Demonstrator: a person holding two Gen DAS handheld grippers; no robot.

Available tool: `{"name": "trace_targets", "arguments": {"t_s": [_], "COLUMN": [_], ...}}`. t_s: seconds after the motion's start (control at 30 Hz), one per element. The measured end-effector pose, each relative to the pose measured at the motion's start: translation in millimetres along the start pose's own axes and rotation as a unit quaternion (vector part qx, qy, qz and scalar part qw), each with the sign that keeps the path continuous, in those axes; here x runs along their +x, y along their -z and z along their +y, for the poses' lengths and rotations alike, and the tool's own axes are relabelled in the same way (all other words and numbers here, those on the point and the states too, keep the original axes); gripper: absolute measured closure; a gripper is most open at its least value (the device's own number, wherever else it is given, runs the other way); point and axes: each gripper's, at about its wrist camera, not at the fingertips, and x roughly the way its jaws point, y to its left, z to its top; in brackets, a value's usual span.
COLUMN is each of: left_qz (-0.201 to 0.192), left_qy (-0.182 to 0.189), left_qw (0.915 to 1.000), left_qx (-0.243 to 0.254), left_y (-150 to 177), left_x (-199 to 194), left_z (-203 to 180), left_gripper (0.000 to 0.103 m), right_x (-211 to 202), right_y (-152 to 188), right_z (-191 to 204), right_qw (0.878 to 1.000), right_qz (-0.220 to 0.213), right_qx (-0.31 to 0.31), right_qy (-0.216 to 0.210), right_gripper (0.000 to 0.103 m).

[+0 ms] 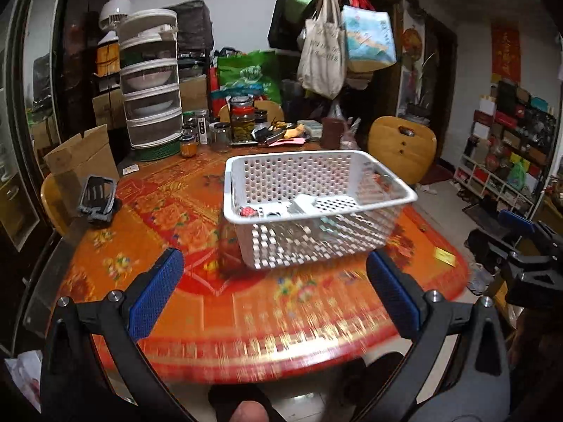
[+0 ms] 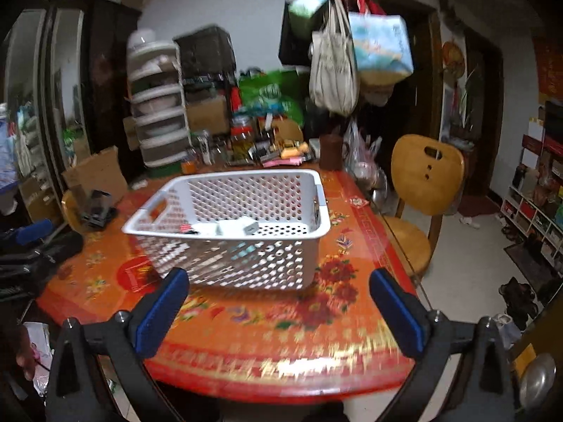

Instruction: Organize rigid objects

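A white perforated plastic basket (image 1: 246, 165) (image 2: 211, 179) stands on the table with its orange and red flowered cloth (image 1: 169, 218) (image 2: 267, 330). Several small objects lie on its floor, among them white boxes (image 1: 302, 204) (image 2: 232, 227) and a small red piece (image 1: 248, 211). My left gripper (image 1: 274, 263) is open above the table's near edge, short of the basket, with nothing between its blue pads. My right gripper (image 2: 279, 281) is open too and empty, also short of the basket. The right gripper also shows at the right edge of the left wrist view, and the left one at the left edge of the right wrist view.
A black ribbed object (image 1: 96, 198) (image 2: 95, 207) lies at the table's left by a cardboard box (image 1: 82, 158). Jars (image 1: 242, 119), a stacked food cover (image 1: 151, 81) and clutter line the far edge. A wooden chair (image 1: 401, 146) (image 2: 422, 183) stands at the right. Bags (image 1: 322, 56) hang above.
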Motion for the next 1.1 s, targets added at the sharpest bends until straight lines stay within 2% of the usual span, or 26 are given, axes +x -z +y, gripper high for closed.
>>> {"name": "trace_targets", "arguments": {"t_s": [0.1,0.2,0.27,0.33,0.63,1.1], "left_qz": [-0.011,-0.029,-0.035,-0.039,-0.010,0.004], "left_qy": [-0.002,-0.029,-0.041,-0.033,-0.030,-0.036], "left_qw": [0.9999,0.9990,0.9984,0.9987,0.9995,0.9993], "left_qx": [0.009,0.019,0.014,0.003,-0.001,-0.009], "left_y": [18,30,33,34,22,14], "left_x": [-42,-83,-102,-118,-114,-98], "left_z": [-11,-24,-26,-23,-27,-32], "left_gripper": [0.001,0.001,0.001,0.001,0.001,0.001], "right_x": [-40,-71,-88,-100,-102,-94], "right_y": [11,10,9,10,17,21], "right_z": [11,17,17,14,13,21], "right_qw": [1.000,1.000,1.000,1.000,1.000,0.999], "right_qz": [-0.012,-0.009,-0.009,-0.006,0.015,0.025], "right_qx": [-0.012,-0.018,-0.017,-0.014,-0.015,-0.023], "right_qy": [-0.004,0.017,0.014,0.021,-0.010,-0.015], "right_gripper": [0.000,0.000,0.000,0.000,0.000,0.000]}}
